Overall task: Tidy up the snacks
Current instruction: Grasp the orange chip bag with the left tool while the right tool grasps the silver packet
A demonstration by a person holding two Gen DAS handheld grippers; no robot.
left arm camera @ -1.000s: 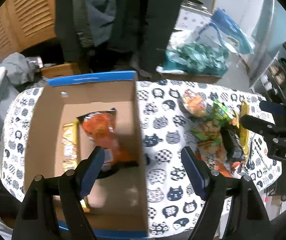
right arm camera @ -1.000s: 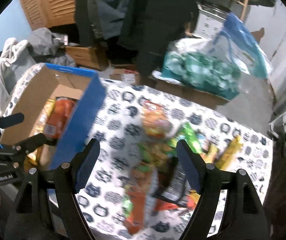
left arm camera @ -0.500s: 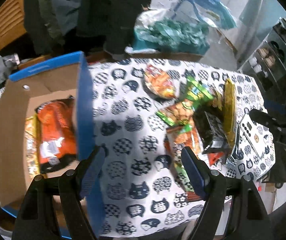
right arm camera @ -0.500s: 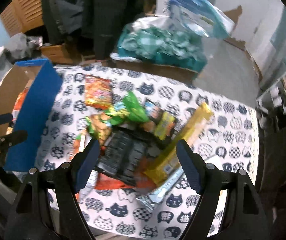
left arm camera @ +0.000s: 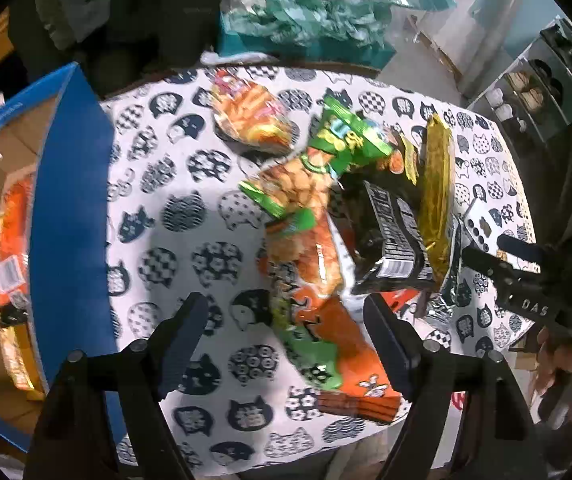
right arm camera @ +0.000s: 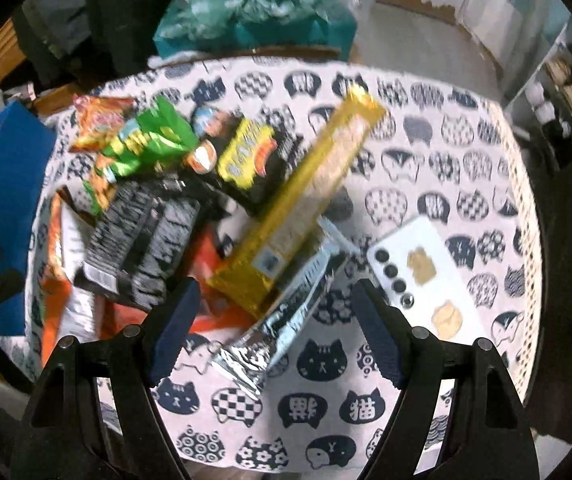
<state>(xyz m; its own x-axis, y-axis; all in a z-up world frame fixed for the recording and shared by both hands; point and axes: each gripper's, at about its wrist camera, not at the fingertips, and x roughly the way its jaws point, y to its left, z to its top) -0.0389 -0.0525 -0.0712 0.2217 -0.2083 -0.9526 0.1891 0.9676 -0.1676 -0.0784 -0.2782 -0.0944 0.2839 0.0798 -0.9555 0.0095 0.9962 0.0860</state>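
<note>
**Both grippers now over the snack pile; nothing picked up**

Change noted: a second ago the left gripper (left arm camera: 286,336) hung over the cardboard box (left arm camera: 73,208); it has since crossed to the pile on the right. The right gripper (right arm camera: 271,320) has come lower and nearer the pile. Both stand with jaws wide apart and empty. Judgement: a fresh pick is about to begin.

Location: the snack pile (left arm camera: 338,216) lies on the cat-print tabletop (left arm camera: 189,232), right of the box.

Count: one box, holding at least two packets (one orange, one yellow). Outside it, one long gold packet (right arm camera: 310,204), one silver packet (right arm camera: 286,312), one black packet (right arm camera: 141,248); blur prevents counting the orange and green bags. One white phone (right arm camera: 426,276) lies near the right edge.
</note>
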